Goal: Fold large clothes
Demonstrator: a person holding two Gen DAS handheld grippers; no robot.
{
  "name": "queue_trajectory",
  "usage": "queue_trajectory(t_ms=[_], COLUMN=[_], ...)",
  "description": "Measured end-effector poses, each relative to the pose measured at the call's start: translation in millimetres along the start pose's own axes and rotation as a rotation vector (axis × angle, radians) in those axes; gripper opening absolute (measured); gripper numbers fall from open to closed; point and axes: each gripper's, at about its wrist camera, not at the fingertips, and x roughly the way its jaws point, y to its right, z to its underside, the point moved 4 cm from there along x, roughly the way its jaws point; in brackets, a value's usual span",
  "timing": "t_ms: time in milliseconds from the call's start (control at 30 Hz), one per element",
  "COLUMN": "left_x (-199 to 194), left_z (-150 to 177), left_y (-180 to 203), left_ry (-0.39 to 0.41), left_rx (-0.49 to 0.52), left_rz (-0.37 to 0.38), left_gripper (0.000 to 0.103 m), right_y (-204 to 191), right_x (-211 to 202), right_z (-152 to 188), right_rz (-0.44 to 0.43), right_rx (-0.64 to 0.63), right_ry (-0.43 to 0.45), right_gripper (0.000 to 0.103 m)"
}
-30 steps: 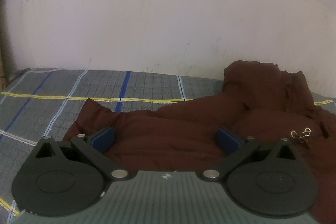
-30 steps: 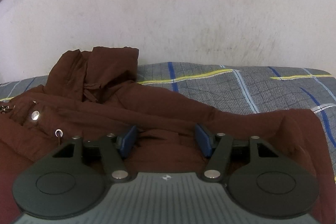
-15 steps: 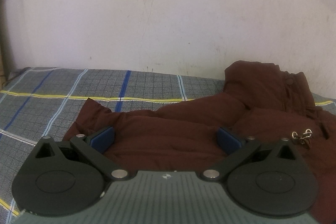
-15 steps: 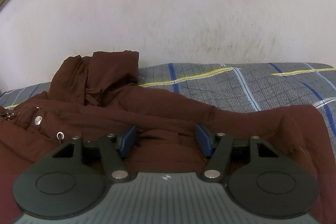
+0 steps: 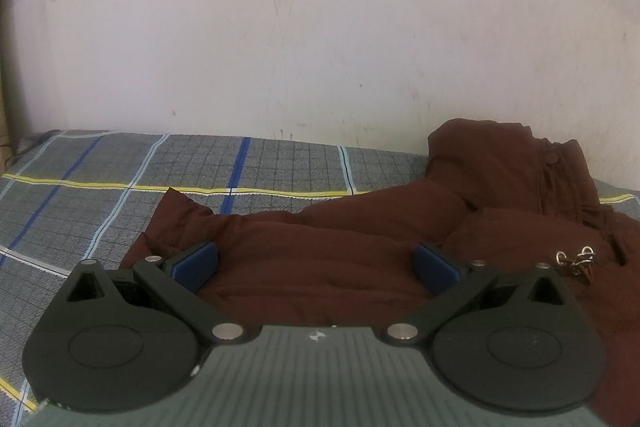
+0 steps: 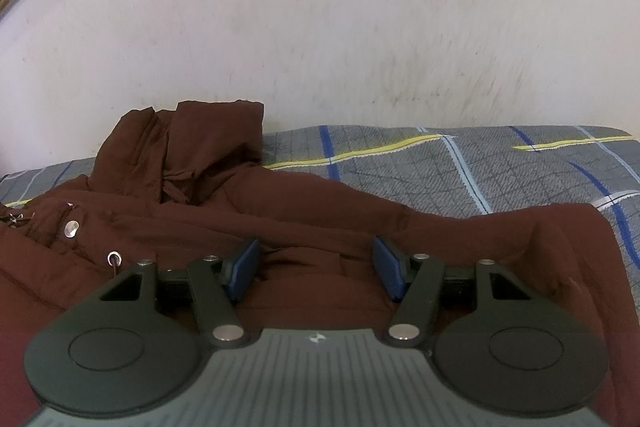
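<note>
A dark brown hooded jacket [image 5: 360, 243] lies spread on the bed, its hood [image 5: 488, 163] bunched up against the wall. In the right wrist view the jacket [image 6: 280, 211] has its hood [image 6: 192, 143] at the left and a sleeve running right. My left gripper [image 5: 316, 265] is open, its blue pads wide apart, low over the jacket near its left sleeve end. My right gripper [image 6: 316, 267] is open over the jacket's middle. Neither holds cloth.
The bed has a grey checked sheet [image 5: 100, 187] with blue, white and yellow lines; it also shows in the right wrist view [image 6: 500, 167]. A pale wall [image 5: 320, 27] stands right behind the bed. Metal snaps and cord ends [image 5: 576, 259] lie on the jacket.
Both views have tilted up slightly, so the jacket and bed sit a little lower in frame. Both grippers stay open. The jacket has not moved.
</note>
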Motion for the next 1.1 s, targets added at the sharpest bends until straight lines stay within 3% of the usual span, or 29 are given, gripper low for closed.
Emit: queue_trajectory(t_ms=[200,667,1100], left_x=[-1,-2,-3], left_z=[0,0,0], left_y=[0,0,-2], left_ry=[0.0,0.009,0.012], left_rx=[-0.001,0.008,0.014], left_rz=[0.001,0.0,0.005], left_gripper=[0.103,0.103,0.103], right_y=[0,-20,-20], right_x=[0,-8,-13], right_z=[0,2,3], right_rz=[0.01,0.21,0.214], right_rx=[-0.011,-0.157,-0.159], right_ry=[0.003,0.073,0.107], right_gripper=[0.062,0.075,0.075])
